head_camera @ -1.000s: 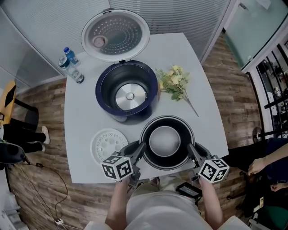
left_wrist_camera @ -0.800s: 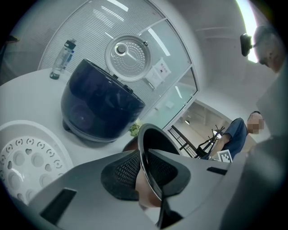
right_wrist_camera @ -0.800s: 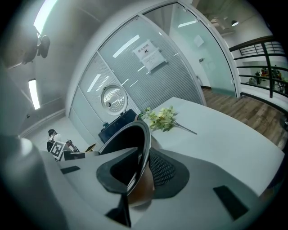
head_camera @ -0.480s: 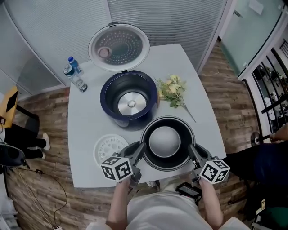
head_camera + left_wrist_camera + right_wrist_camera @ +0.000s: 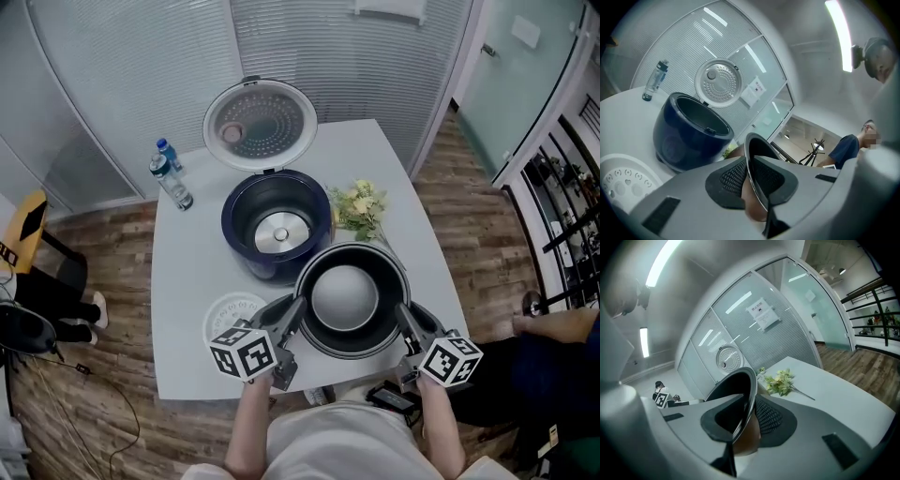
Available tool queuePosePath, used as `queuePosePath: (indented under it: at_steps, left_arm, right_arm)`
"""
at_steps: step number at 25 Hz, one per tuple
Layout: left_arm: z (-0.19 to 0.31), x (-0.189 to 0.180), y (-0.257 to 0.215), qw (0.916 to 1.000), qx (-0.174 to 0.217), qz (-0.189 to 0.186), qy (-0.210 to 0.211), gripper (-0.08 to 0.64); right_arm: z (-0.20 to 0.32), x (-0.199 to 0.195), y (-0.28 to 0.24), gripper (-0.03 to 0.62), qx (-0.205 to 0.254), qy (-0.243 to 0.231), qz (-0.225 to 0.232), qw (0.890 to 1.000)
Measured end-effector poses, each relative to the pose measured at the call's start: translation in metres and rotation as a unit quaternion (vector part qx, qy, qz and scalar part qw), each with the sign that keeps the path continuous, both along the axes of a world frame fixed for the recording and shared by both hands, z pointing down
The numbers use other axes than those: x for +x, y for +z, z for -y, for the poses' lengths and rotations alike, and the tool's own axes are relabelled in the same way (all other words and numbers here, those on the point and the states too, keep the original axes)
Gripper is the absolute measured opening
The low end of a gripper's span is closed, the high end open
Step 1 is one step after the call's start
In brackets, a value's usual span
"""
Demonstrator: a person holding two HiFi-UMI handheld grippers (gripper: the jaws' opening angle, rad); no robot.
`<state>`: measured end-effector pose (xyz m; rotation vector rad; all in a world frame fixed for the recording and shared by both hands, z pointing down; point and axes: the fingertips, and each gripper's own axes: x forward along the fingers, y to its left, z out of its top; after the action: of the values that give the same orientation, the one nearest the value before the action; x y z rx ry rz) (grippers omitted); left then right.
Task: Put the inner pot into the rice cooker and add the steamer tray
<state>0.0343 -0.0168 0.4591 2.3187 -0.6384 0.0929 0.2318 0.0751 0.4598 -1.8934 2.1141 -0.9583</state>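
Step in hand: carrying the inner pot (image 5: pixel 345 298) to the rice cooker (image 5: pixel 239 246). The pot hangs between both tools, over the near part of the table (image 5: pixel 187 309), right in front of the cooker and seemingly lifted clear of the tabletop.

The left hand-held gripper (image 5: pixel 289 317) pinches the pot's left rim, wall between its pads, and its jaws have just been closing tighter on it. The right hand-held gripper (image 5: pixel 405 319) pinches the opposite rim the same way.

To do it well, I'd say:
- Keep both pinches at equal height so the pot stays level; the thin rim could slip if one side dips.
- Move it forward until it sits centred over the open cooker, then lower it straight down.
- Watch the flowers (image 5: pixel 361 208) lying just right of the cooker, and the raised lid (image 5: pixel 260 125) behind it.
- Let go with both sides together, only once the pot is seated.
- The steamer tray (image 5: pixel 228 314) goes in after – it lies on the table just left of the pot, not yet touched.

Counts:
- inner pot 1
- rice cooker 1, lid open
- steamer tray 1
- flower bunch 1
- hand-held grippers 2
- table 1
- water bottles (image 5: pixel 173 183) at the far left corner – looks like 2 standing close together, hard to separate
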Motion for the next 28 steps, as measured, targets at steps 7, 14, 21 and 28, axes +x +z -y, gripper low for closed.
queuePosePath:
  at_steps: [7,14,21,28]
  left_arm:
    - [0.001,-0.001,-0.023,0.9998,0.015,-0.016,0.001,0.048]
    - [0.003,-0.004,-0.048,0.9989,0.035,-0.029,-0.006,0.048]
    - [0.013,-0.006,-0.074,0.9972,0.058,-0.046,-0.009,0.048]
    - [0.031,-0.005,-0.097,0.9951,0.076,-0.056,-0.029,0.049]
  right_arm:
    - [-0.001,-0.002,-0.02,0.086,0.019,0.005,0.0,1.0]
    - [0.004,-0.004,-0.045,0.086,0.044,-0.003,-0.005,0.999]
    - [0.017,-0.003,-0.074,0.084,0.073,-0.015,-0.01,0.997]
    - [0.044,0.001,-0.095,0.084,0.087,-0.032,-0.003,0.996]
